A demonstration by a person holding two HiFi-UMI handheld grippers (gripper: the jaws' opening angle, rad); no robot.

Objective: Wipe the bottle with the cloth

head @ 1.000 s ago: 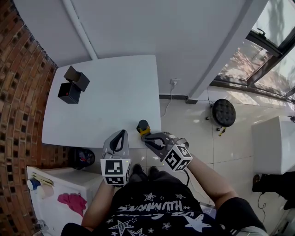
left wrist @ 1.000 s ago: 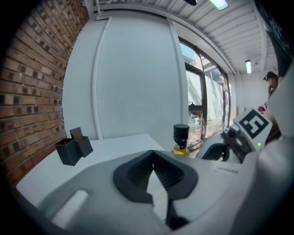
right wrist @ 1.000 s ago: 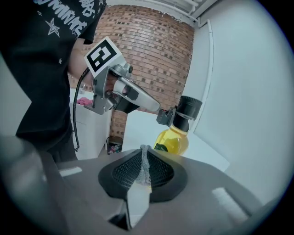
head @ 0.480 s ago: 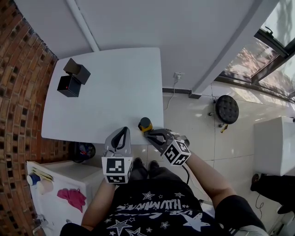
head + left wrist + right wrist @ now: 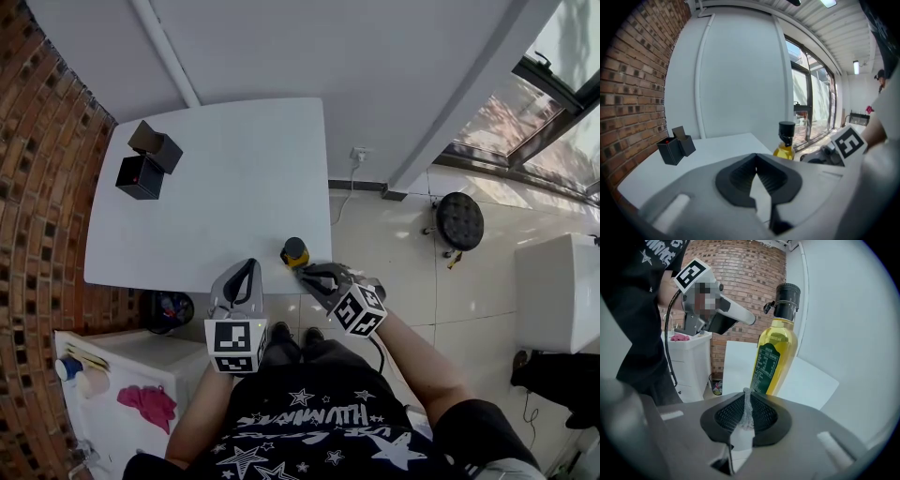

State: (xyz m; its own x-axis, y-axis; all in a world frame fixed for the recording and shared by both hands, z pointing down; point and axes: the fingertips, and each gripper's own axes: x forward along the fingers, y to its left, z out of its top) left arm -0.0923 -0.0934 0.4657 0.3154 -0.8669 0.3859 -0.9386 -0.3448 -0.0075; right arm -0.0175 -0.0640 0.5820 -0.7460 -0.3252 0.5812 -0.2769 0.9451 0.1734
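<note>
White table (image 5: 216, 187) against a pale wall, brick along the left side. Upright at its near right corner, just inside the edge: bottle (image 5: 780, 348), yellow liquid up to the neck, green label, black cap on. Just short of the label, right gripper (image 5: 746, 397), clamped on a thin strip of pale cloth (image 5: 748, 413) standing on edge between the pads; touching the bottle or not, impossible to tell. Left gripper (image 5: 756, 160) to the bottle's left at the table's near edge, closed on nothing, pointing across the top. Little changed from a second ago: bottle on the same spot, left gripper where it was, right gripper's marker cube turned slightly. Far left on the table, two black boxes (image 5: 133, 174) touching, flap raised on the farther one, something small and red at the top of the nearer. Below the table's near left corner, bin (image 5: 169, 317) with colourful stuff inside. Round black stool (image 5: 457, 228) off to the right, by the window.
</note>
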